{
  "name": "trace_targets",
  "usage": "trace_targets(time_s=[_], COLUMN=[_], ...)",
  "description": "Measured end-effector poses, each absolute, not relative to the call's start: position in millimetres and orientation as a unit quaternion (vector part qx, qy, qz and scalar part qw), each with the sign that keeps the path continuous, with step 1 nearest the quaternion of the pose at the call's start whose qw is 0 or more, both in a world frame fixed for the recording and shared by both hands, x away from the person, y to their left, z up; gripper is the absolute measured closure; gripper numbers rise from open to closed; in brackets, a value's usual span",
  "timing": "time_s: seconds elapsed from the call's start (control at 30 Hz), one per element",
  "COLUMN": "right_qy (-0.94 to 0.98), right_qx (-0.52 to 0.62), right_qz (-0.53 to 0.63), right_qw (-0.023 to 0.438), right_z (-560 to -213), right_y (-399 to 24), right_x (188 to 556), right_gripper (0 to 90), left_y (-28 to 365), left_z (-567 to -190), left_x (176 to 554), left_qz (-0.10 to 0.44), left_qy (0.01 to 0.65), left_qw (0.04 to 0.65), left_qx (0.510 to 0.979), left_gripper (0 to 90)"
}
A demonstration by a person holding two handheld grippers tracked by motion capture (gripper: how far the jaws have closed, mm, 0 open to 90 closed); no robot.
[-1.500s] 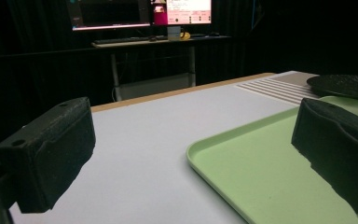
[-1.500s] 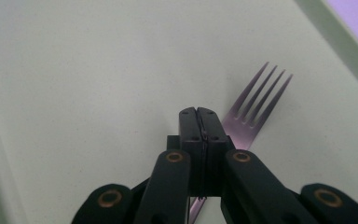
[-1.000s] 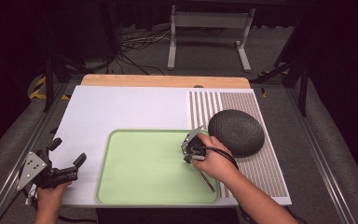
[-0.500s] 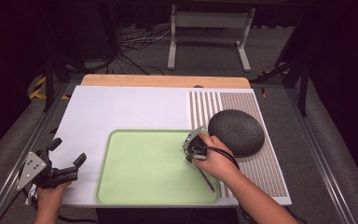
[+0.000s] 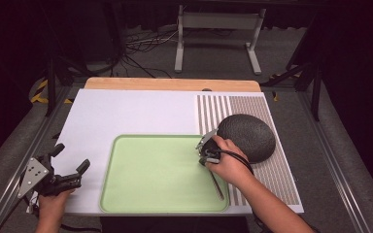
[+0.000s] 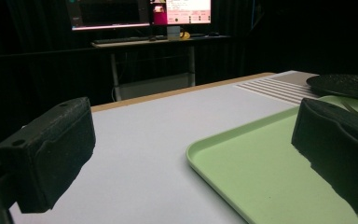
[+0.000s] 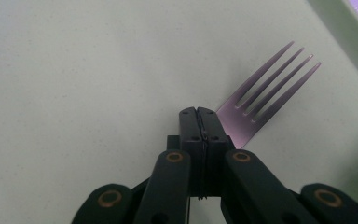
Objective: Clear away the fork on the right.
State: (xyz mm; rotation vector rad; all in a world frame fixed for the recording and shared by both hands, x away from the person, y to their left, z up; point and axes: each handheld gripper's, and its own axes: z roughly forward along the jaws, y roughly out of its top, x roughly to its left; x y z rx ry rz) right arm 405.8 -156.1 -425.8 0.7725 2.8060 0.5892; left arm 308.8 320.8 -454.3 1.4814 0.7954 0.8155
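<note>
The right gripper (image 7: pixel 199 112) sits low in the middle of its own view, jaws pressed flat together, and a fork (image 7: pixel 265 91) sticks out beyond the tips toward the upper right of the frame, tines fanned over the pale green tray (image 7: pixel 74 70). The jaws look clamped on the fork's neck, though the tips hide the actual pinch point. In the high view the same right gripper (image 5: pixel 208 148) shows right of centre, at the tray's (image 5: pixel 126 204) right edge, with the fork's handle (image 5: pixel 217 187) trailing back under the hand toward the lower edge of the frame. Just beside it, to the right, the dark dome-shaped lid (image 5: pixel 248 136) rests on the striped mat (image 5: pixel 277 179).

The left gripper (image 5: pixel 70 177) waits at lower left on the white board (image 5: pixel 126 111), jaws wide apart and nothing between them; its own view shows the two pads (image 6: pixel 51 149) framing the tray's corner (image 6: pixel 223 158).

Best way through this step, I'd say: keep the squeeze firm, since a thin fork pinched off-centre could pivot. Keep the tines level and low over the tray, set it down well inside the rim, and only then let the jaws part. Steer clear of that lid on the right.
</note>
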Motion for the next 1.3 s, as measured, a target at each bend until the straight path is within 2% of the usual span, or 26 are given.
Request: trace_targets(time_s=[1.3], right_qy=[0.925], right_qx=[0.312], right_qz=[0.196], right_qw=[0.093], right_z=[-421.6], right_y=[-181.1], right_x=[412.3], right_gripper=[88.8], left_y=[320.2], left_z=[-454.7], left_x=[309.7], left_qz=[0.350], left_qy=[0.341], left_qw=[0.593], left_qx=[0.640], left_gripper=[0.3])
